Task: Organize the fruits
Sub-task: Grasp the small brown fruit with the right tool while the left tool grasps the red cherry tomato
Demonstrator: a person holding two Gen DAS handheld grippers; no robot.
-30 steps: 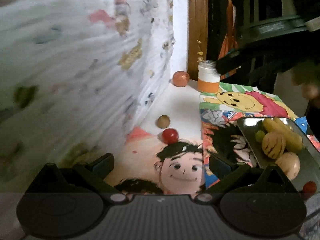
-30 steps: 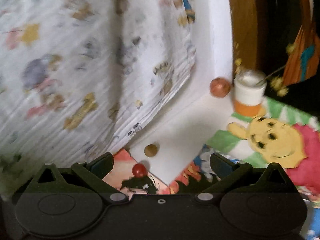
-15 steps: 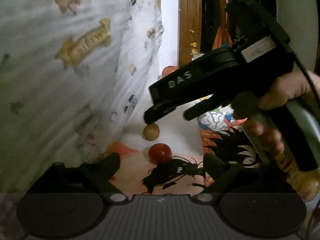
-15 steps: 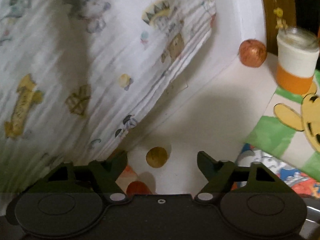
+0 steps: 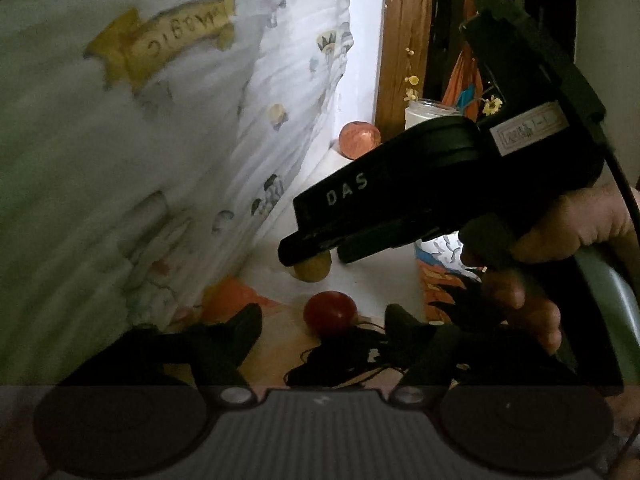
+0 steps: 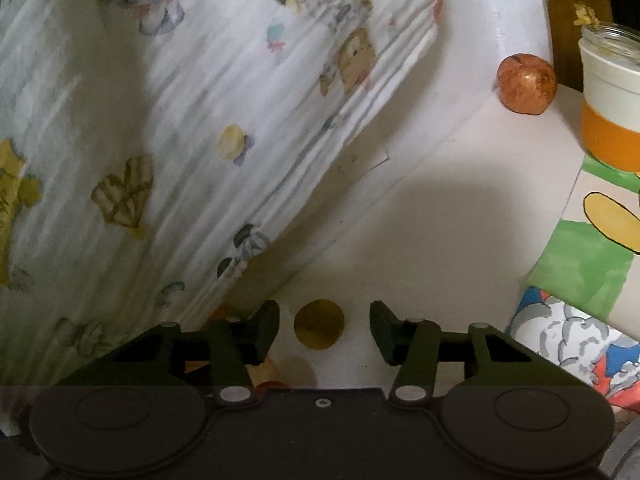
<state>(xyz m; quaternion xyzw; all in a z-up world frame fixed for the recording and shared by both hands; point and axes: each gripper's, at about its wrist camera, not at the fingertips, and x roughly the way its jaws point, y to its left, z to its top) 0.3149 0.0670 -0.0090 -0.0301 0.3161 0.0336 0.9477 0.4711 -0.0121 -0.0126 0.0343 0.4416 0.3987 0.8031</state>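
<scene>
In the right wrist view we see the right gripper (image 6: 324,330) with its jaws apart and the small brown fruit (image 6: 319,323) lying on the white worktop (image 6: 432,240) between them, nearer the left finger (image 6: 266,330) than the right one and touching neither as far as we can tell. The fruit is round, so it shows no long axis and no pointing direction. From the left wrist camera the same brown fruit (image 5: 314,268) sits partly hidden under the tip of the right gripper (image 5: 320,250), which reaches in from 3 o'clock, held by the person's right hand (image 5: 560,240). At 6 o'clock from the brown fruit, and near it, lies a red tomato-like fruit (image 5: 330,313), round as well. It rests just ahead of the left gripper (image 5: 320,330), whose jaws stand apart with nothing between them; this part of the view is dark, so we judge that loosely. At 1 o'clock in the right wrist view a reddish apple (image 6: 526,83) sits at the back of the worktop against the wall, just beside a white and orange jar (image 6: 610,104). A printed cloth (image 6: 180,120) hangs along the left, and a cartoon mat (image 6: 580,272) covers the worktop at 3 o'clock.
</scene>
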